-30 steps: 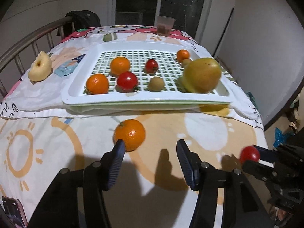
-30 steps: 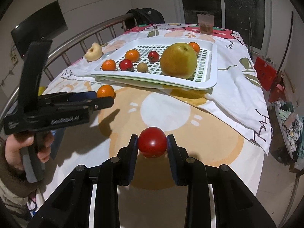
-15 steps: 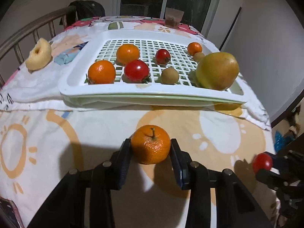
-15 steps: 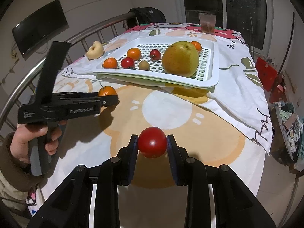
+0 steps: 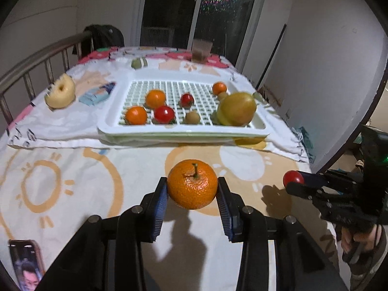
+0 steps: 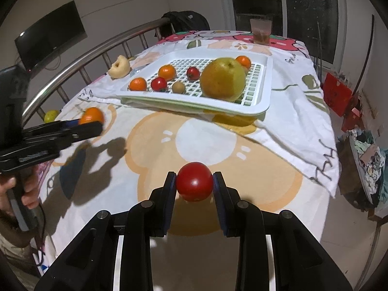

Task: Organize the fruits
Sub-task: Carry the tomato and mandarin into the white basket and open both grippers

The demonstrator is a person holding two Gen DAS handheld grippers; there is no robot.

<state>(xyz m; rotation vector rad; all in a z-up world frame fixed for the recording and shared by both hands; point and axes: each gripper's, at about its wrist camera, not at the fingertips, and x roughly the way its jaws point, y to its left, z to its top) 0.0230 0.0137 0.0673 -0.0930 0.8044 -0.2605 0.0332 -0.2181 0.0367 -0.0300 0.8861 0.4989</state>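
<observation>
Readable text: none in either view.
Cloth, right edge: the white cloth (image 6: 303,121) under the tray carries black brush-like strokes near its hem; letter-shaped, cannot be made out.
Cloth, left edge: similar black strokes in the left wrist view, blurred, not legible.
Gripper side: the black left gripper (image 6: 95,126) has a pale strip on its body that looks like a printed mark; smeared, unreadable.
Phone: the dark smartphone with an orange rim (image 5: 26,264) shows a face on its lit screen; no characters can be made out.
Packet: the flat light-blue packet (image 5: 97,94) beside the tray has print, too blurred to read.
</observation>
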